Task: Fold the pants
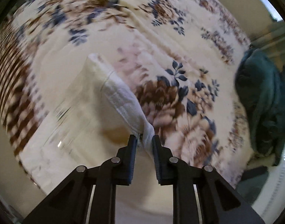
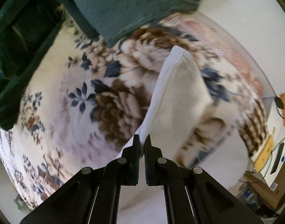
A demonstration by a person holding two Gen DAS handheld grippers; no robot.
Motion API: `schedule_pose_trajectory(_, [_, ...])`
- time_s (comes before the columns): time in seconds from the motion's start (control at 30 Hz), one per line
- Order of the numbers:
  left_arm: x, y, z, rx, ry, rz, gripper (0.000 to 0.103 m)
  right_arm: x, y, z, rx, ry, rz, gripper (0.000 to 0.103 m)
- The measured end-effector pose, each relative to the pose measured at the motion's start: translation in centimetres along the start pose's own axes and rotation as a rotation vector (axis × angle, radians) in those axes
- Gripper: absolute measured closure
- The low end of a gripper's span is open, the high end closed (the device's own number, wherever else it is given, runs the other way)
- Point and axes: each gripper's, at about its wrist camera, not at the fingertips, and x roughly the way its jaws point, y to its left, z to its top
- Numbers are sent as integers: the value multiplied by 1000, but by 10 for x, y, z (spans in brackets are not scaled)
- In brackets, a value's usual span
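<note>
The pants are white cloth with a stitched hem. In the left wrist view, my left gripper (image 1: 144, 140) is shut on a bunched corner of the white pants (image 1: 112, 89), which stretch away up and to the left, lifted above the bed. In the right wrist view, my right gripper (image 2: 142, 140) is shut on another edge of the white pants (image 2: 177, 89), which rise taut ahead of the jaws. The rest of the garment is blurred by motion.
A floral blanket (image 1: 170, 97) in brown, blue and cream covers the bed (image 2: 71, 100) beneath. Dark green clothing (image 1: 263, 100) lies at the right edge, and also shows in the right wrist view (image 2: 135, 3) at the top. Boxes and cables (image 2: 269, 149) stand beyond the bed.
</note>
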Motion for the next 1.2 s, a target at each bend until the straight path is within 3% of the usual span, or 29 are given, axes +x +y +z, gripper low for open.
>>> schedule_pose_trajectory(0.2, [-24, 70, -67, -27, 44, -50, 88, -41, -91, -72, 0, -48, -61, 99])
schedule_pose_trajectory(0.3, [-13, 117, -99, -33, 106, -34, 88, -29, -131, -107, 4, -33, -130, 99])
schedule_pose_trajectory(0.43, [31, 175, -126, -56, 184, 24, 88, 8, -166, -139, -19, -18, -214, 99])
schedule_pose_trajectory(0.47, [44, 187, -129, -57, 199, 45, 99, 19, -167, -144, -36, -10, -226, 99])
schedule_pose_trajectory(0.53, [60, 205, -133, -82, 226, 41, 98, 35, -175, -149, -53, 0, -234, 99])
schedule_pose_trajectory(0.63, [60, 206, -136, -42, 228, 2, 97, 59, -183, -151, -59, 81, -207, 85])
schedule_pose_trajectory(0.73, [44, 202, -138, -1, 210, -11, 96, 60, -199, -158, 28, 94, -112, 54])
schedule_pose_trajectory(0.8, [30, 200, -139, 20, 174, 10, 93, 60, -206, -165, 84, 105, -10, 52])
schedule_pose_trajectory(0.9, [24, 199, -132, 0, 96, -1, 67, 75, -210, -174, 127, 144, 57, 52])
schedule_pose_trajectory(0.93, [27, 202, -128, -17, 86, -9, 56, 79, -213, -176, 150, 142, 73, 52])
schedule_pose_trajectory(0.97, [33, 205, -124, -41, 84, -2, 55, 83, -215, -178, 172, 130, 94, 59])
schedule_pose_trajectory(1.0, [42, 212, -118, -75, 83, 7, 55, 84, -217, -180, 180, 102, 106, 71])
schedule_pose_trajectory(1.03, [51, 213, -115, -98, 79, 13, 56, 82, -217, -182, 170, 61, 91, 98])
schedule_pose_trajectory(1.07, [59, 214, -112, -114, 65, 34, 62, 77, -217, -184, 151, 22, 63, 99])
schedule_pose_trajectory(1.13, [63, 218, -109, -128, 37, 46, 86, 65, -217, -192, 120, -20, 41, 99])
schedule_pose_trajectory(1.2, [57, 215, -112, -129, 2, 42, 93, 48, -219, -197, 103, -48, 36, 99])
